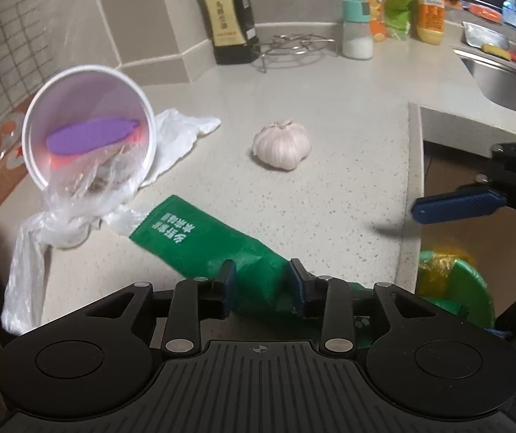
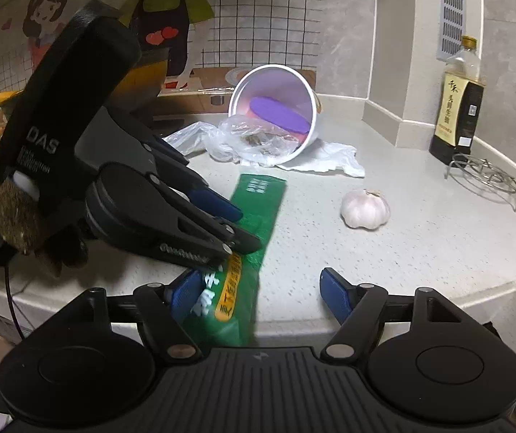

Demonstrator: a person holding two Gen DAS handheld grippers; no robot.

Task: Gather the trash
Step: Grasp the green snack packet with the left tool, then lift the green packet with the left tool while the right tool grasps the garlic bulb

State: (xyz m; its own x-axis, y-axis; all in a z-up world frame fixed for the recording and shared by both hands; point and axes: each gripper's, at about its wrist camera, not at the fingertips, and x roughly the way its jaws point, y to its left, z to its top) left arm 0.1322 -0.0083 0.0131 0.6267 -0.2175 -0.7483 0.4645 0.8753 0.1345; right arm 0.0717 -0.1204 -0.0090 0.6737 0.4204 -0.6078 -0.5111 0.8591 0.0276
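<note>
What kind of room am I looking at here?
Most likely a home kitchen. A steel sink is set into the pale speckled stone counter, a dark soy sauce bottle and a teal-capped salt shaker stand by the wall, and a whole garlic bulb lies on the counter.

Tipped cup [image 1: 88,126] on plastic bag [image 1: 182,133], garlic [image 1: 282,144] right, wrapper [image 1: 200,238] in front
</note>
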